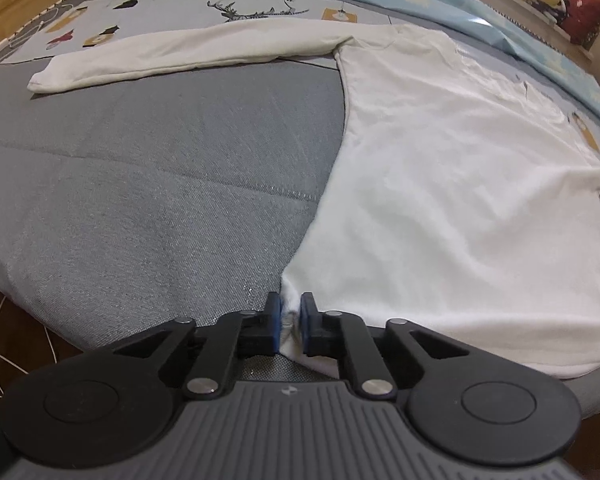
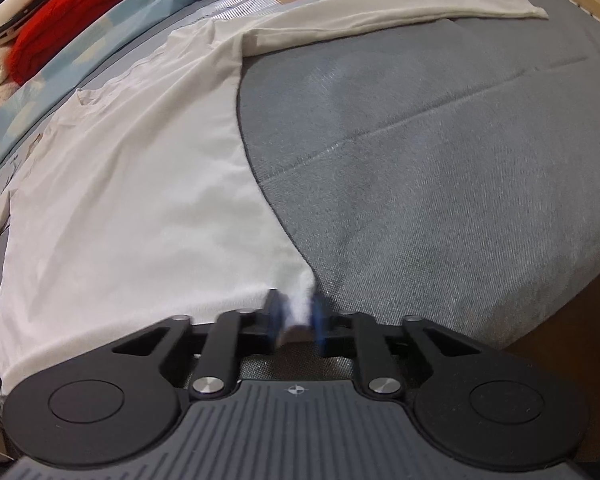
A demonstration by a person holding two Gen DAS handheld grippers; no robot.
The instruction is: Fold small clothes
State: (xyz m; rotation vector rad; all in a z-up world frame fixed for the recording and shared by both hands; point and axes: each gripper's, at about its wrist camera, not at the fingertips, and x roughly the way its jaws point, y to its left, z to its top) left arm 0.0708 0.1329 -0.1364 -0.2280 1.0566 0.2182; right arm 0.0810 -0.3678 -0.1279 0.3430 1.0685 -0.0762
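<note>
White long-sleeved cotton shirt (image 1: 460, 184) lies flat on grey quilted bedding (image 1: 160, 200). Left gripper (image 1: 289, 322) and right gripper (image 2: 296, 316) each pinch a hem corner — lift both evenly, keeping hem taut.

The left gripper (image 1: 291, 322) is showing black linkage arms with silver pivot screws, round black discs at each side, a ribbed grey base bearing a small crosshair mark, and blue pads (image 1: 275, 322). The right gripper (image 2: 296, 320) is looking the same, its pads seemingly blue through blur.
</note>
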